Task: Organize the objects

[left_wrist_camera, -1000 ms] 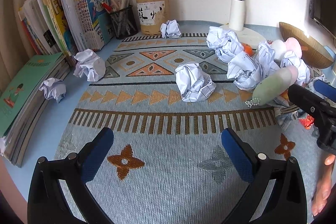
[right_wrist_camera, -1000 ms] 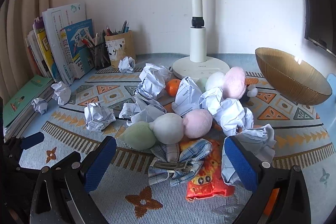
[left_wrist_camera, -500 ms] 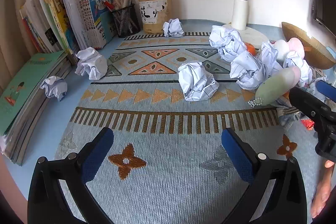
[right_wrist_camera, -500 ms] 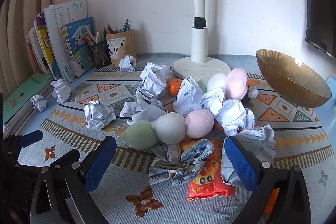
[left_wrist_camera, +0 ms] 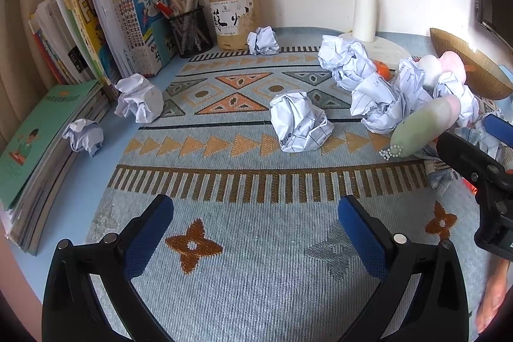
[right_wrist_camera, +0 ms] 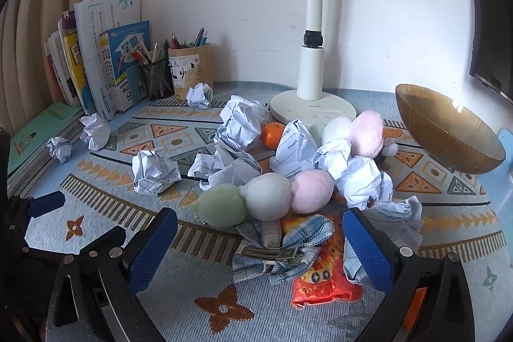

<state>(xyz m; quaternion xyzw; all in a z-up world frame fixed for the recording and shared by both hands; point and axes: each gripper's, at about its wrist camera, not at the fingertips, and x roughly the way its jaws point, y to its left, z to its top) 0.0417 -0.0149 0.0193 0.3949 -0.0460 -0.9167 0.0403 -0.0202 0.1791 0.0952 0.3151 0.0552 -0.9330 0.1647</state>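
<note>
Several crumpled paper balls lie scattered over a patterned woven mat (left_wrist_camera: 256, 262) that covers a pale blue desk against a cream wall; books (left_wrist_camera: 96, 21) stand and lie stacked at the left, two pen holders (left_wrist_camera: 234, 18) sit by the wall, a white lamp base (right_wrist_camera: 312, 109) stands at the back, and a ribbed amber bowl (right_wrist_camera: 449, 130) rests tilted at the right edge; one paper ball (left_wrist_camera: 299, 122) sits alone on the mat's middle, well apart from the heap on the right, where more paper mixes with an orange (right_wrist_camera: 272, 134), a red snack packet (right_wrist_camera: 323, 274), a plaid cloth bow (right_wrist_camera: 282, 249) with a metal clip, and a plush dumpling skewer (right_wrist_camera: 266, 197) (green, white, pink in a row); its long axis runs left to right across the right wrist view, green end pointing left toward the lone ball; the left gripper (left_wrist_camera: 256, 223) hovers low over bare mat, its blue pads spread wide with nothing between them; the right gripper (right_wrist_camera: 259, 241) is likewise splayed and empty, framing the bow just before the skewer
</note>
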